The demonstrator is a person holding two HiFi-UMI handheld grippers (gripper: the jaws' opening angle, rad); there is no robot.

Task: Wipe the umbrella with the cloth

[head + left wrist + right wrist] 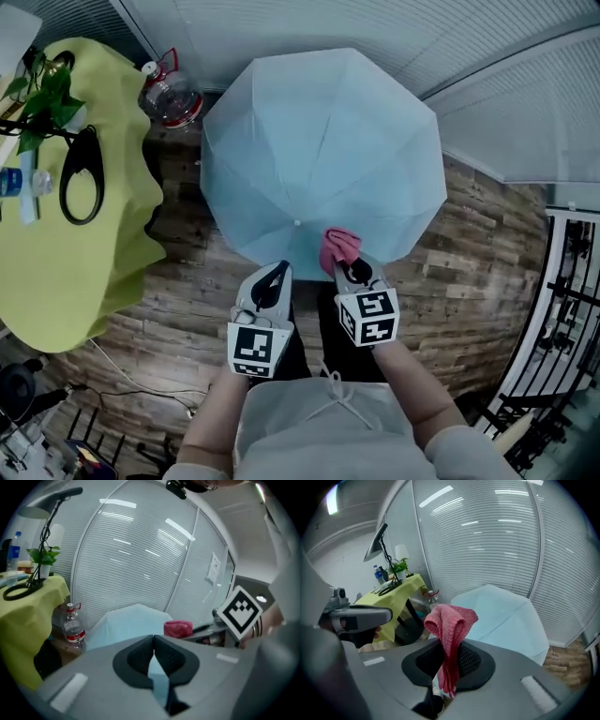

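Note:
A light blue umbrella (323, 150) lies open on the wooden floor, canopy up. My left gripper (277, 275) is at its near rim, shut on the blue fabric, which shows between the pads (165, 660) in the left gripper view. To its right, my right gripper (353, 270) is shut on a pink cloth (339, 247) that rests on the canopy's near edge. The cloth (452, 620) bunches above the right gripper (450, 656), with the umbrella (506, 616) beyond. The left gripper view also shows the umbrella (131, 623) and the cloth (178, 628).
A table under a yellow-green cover (66, 234) stands at the left, with a plant (42, 98), a black loop and a small bottle on it. A large water bottle (169, 94) stands on the floor behind the umbrella. Blinds close the far side; a black railing (572, 309) runs at right.

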